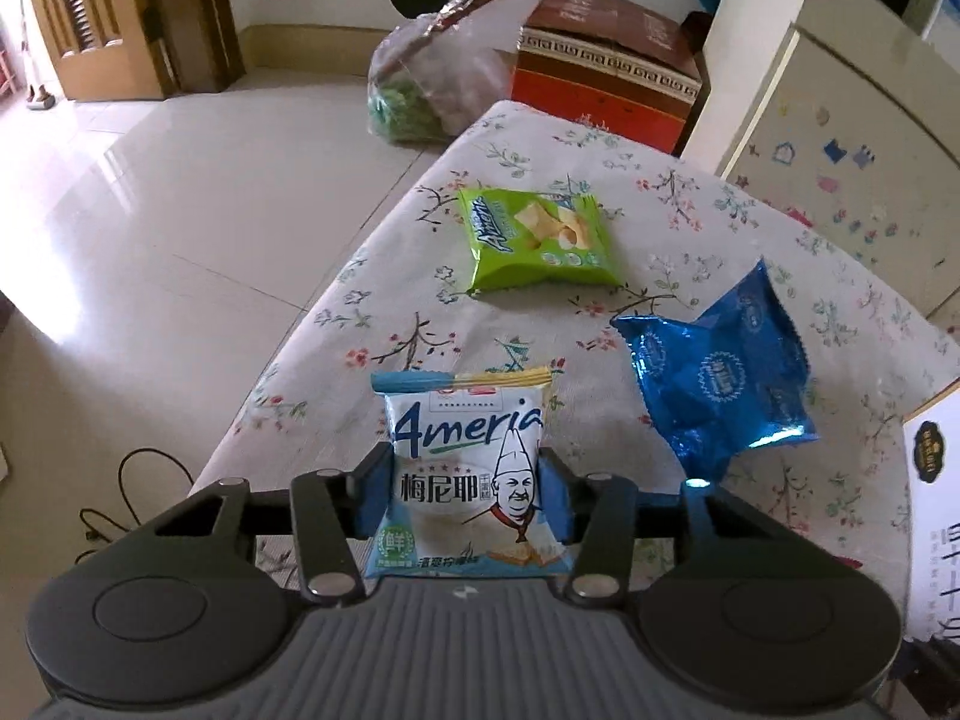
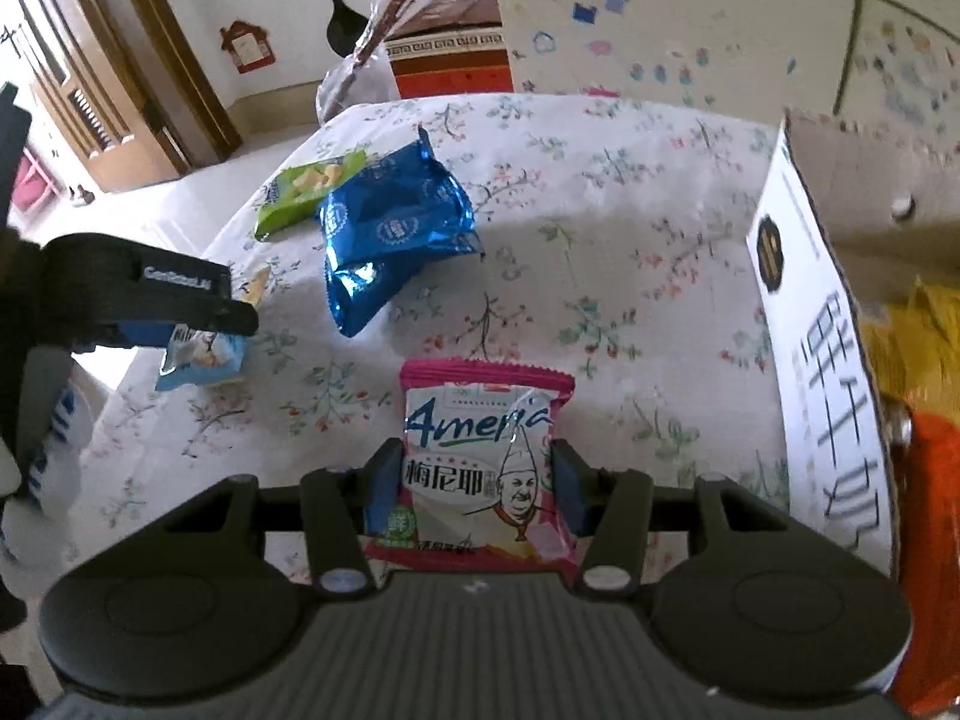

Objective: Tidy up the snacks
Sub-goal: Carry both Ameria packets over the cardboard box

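Floral tablecloth [image 1: 360, 276]; both jaws each pinching an "Ameria" packet, light-blue [image 1: 468, 480] left, pink [image 2: 480, 468] right.

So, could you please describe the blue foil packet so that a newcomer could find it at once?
Start at the floral tablecloth and find the loose packets lying on it. Beside the green snack packet lies the blue foil packet. It alone is shiny, crumpled, dark blue and shows no chef drawing.
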`<state>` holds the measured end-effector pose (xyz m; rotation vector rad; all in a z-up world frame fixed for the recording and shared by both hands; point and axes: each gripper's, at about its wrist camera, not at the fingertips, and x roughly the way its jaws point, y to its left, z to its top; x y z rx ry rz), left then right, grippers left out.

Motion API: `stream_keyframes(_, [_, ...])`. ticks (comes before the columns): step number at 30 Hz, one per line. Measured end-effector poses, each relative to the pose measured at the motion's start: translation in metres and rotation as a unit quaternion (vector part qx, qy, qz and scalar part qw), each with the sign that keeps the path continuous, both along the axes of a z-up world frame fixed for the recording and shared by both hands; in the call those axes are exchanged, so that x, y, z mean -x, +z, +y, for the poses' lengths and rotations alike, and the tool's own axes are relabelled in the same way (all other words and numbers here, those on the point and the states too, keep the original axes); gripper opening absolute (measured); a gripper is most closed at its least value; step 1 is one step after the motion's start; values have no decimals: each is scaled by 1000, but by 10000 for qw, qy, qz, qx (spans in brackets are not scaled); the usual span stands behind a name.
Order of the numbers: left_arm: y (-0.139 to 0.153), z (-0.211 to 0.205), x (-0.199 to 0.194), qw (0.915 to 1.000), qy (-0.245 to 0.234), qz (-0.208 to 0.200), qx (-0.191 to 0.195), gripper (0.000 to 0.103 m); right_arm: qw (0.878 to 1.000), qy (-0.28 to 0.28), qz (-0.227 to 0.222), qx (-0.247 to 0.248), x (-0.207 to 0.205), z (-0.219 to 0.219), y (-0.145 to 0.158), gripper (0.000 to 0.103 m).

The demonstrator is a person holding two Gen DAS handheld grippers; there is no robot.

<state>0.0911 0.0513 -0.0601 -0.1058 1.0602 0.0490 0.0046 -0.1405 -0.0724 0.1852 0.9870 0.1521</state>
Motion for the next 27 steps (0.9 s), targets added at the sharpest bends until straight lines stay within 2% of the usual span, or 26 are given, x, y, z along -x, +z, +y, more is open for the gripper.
stream_keyframes(3, [12, 1, 10, 9999, 47, -124, 10, 55, 9998, 96, -152, 106, 5, 3, 11, 53])
stream_keyframes(11, [41, -8, 26, 9980, 51, -625, -129, 55, 9984, 25, -558, 0, 4, -2, 40, 53])
stream_keyframes(18, [51, -35, 31, 9953, -261, -850, -390, 55, 9977, -53, -679, 7, 0, -11, 54, 53])
stream_keyframes(27, [60, -69, 38, 9930, -665, -950, -240, 55, 9964, -319, -786, -31, 3, -36, 66, 53])
